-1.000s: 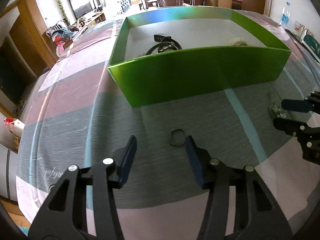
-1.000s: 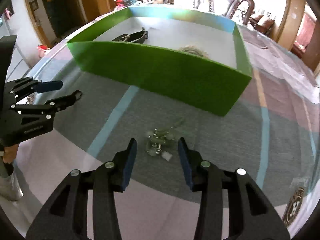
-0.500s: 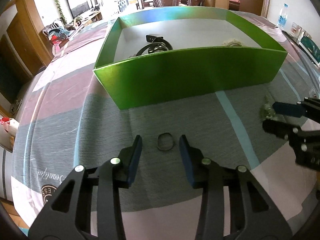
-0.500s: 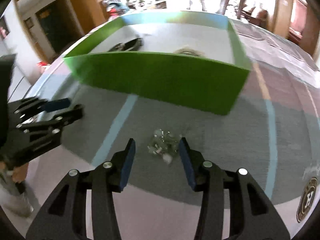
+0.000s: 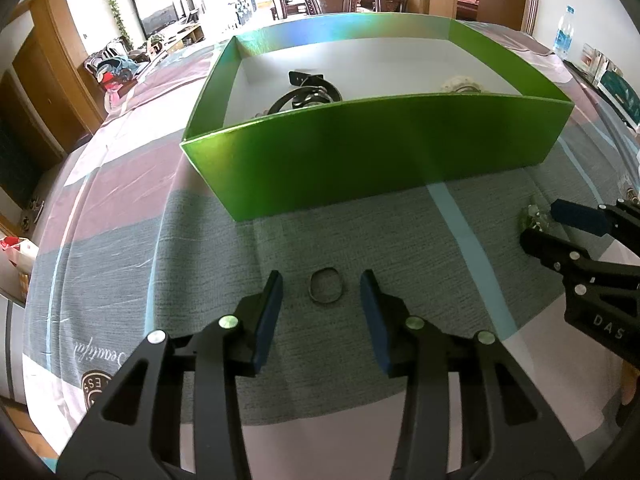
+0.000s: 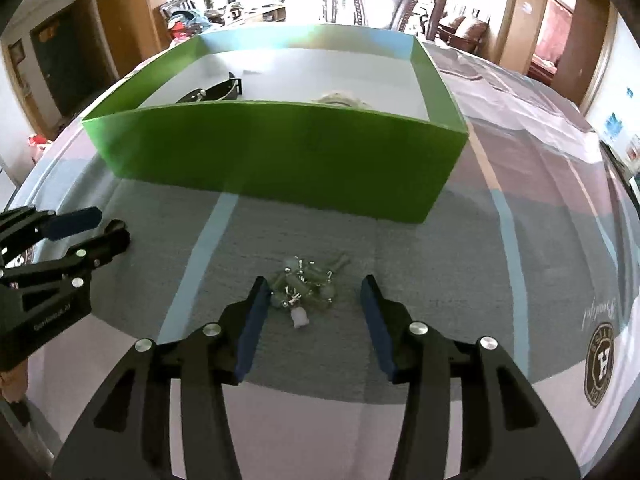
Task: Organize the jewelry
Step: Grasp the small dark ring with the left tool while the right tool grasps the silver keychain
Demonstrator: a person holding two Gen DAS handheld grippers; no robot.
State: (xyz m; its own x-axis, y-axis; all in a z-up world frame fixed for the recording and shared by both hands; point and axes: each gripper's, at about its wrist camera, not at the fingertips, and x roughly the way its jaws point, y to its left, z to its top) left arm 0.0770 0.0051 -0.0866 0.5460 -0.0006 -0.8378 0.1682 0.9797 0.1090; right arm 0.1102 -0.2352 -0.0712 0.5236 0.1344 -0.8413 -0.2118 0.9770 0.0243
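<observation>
Landmark: the open green cardboard box (image 5: 376,160), white inside, standing on the worktop (image 5: 120,208) under a striped grey-and-mauve cloth.

Left gripper (image 5: 320,292): jaws spread, blue pads either side of a small dark metal ring (image 5: 326,286) lying flat on the cloth, just in front of the box's near wall. Neither pad touched the ring. The jaws had just been closing over the past second, with the ring between them; the gap was clearly wider than the ring. Judged to be lined up for a pinch, not yet made.

Right gripper (image 6: 312,300): jaws spread, straddling a bunched pale green bead bracelet with silver links (image 6: 306,284), also in front of the box's near wall, toward its right half. The left pad stood just beside or touching the beads; which, cannot tell. The other pad stood well clear. No grip yet.

Inside the box: a black strap wristwatch (image 5: 306,92) lay toward the left end, and a pale beaded piece (image 5: 460,84) toward the right end, half hidden by the near wall. Presumably these were already sorted.

Judgement: both loose pieces sat close in front of the box so each gripper could lift and clear the near wall with a short carry. The ring was thin and flat on soft cloth, likely to slip from the pads.
</observation>
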